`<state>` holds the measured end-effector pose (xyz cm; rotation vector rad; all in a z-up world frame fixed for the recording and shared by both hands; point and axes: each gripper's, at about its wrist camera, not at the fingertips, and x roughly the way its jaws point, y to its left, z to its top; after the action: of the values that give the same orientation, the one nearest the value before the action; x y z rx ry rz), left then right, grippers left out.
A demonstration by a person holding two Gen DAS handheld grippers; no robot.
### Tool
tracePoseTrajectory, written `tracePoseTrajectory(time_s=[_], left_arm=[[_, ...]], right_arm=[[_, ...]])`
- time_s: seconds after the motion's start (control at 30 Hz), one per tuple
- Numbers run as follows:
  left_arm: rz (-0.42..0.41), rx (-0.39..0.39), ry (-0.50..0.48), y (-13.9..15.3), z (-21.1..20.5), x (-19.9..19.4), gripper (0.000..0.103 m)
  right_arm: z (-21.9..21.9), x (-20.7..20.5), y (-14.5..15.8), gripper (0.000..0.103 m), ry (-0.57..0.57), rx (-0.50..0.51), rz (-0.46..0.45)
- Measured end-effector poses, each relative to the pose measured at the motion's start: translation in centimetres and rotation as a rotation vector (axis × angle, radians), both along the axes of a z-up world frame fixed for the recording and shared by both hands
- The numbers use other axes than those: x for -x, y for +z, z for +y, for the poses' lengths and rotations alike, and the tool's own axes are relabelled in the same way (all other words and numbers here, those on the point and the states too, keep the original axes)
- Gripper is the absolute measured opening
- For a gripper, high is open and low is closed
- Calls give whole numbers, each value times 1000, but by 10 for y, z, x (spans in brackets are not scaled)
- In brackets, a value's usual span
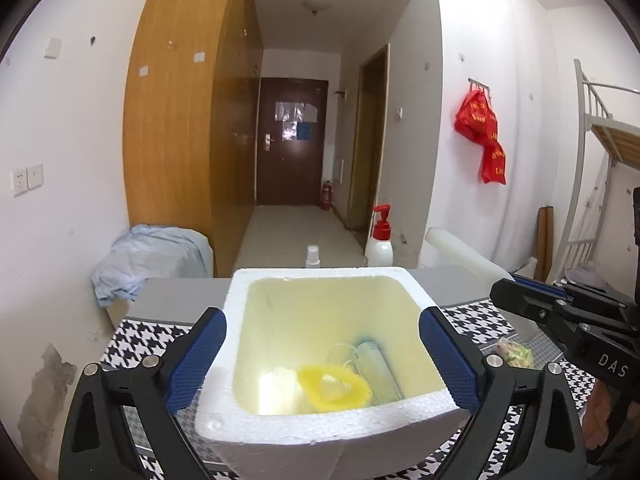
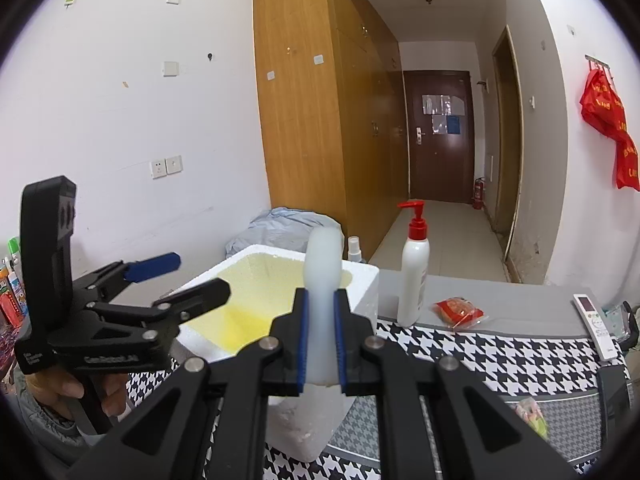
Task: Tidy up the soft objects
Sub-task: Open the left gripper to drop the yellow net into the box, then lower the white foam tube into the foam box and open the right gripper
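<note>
1. Done: yellow soft item (image 1: 334, 388) and mask (image 1: 376, 372) inside foam box (image 1: 320, 432), frame bottom centre.
2. Left gripper (image 1: 320, 356) spread wide, empty, straddling box.
3. Right gripper (image 2: 322, 344) clamped on white soft roll (image 2: 323, 280), centre frame; packets (image 2: 458, 311) left.

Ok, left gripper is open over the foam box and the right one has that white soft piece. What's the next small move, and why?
Probably carry the right gripper leftward over the foam box and release there. Its jaws are shut on the translucent white soft piece, which sits at the box's near corner, not over the cavity. The left gripper is open and empty above the yellow item already inside, so back it away first.
</note>
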<state>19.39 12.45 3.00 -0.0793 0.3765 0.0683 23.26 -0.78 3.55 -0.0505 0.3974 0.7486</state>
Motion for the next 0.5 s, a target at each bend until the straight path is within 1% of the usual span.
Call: tracePoseTrajectory(time_s=[0.03, 0.13, 0.27, 0.37, 0.5], left_arm=[[-2, -7, 4, 0, 0, 1, 102], [-2, -21, 9, 0, 0, 3, 102], [-14, -14, 24, -1, 6, 8, 102], [-20, -25, 53, -2, 12, 13, 102], [-29, -11, 59, 1, 19, 20, 102]], right_arm=[[0, 0, 0, 15, 1, -2, 0], [1, 0, 0, 15, -1, -2, 1], [3, 1, 2, 15, -3, 2, -2], [6, 2, 3, 15, 0, 9, -7], [12, 4, 3, 16, 8, 12, -9]])
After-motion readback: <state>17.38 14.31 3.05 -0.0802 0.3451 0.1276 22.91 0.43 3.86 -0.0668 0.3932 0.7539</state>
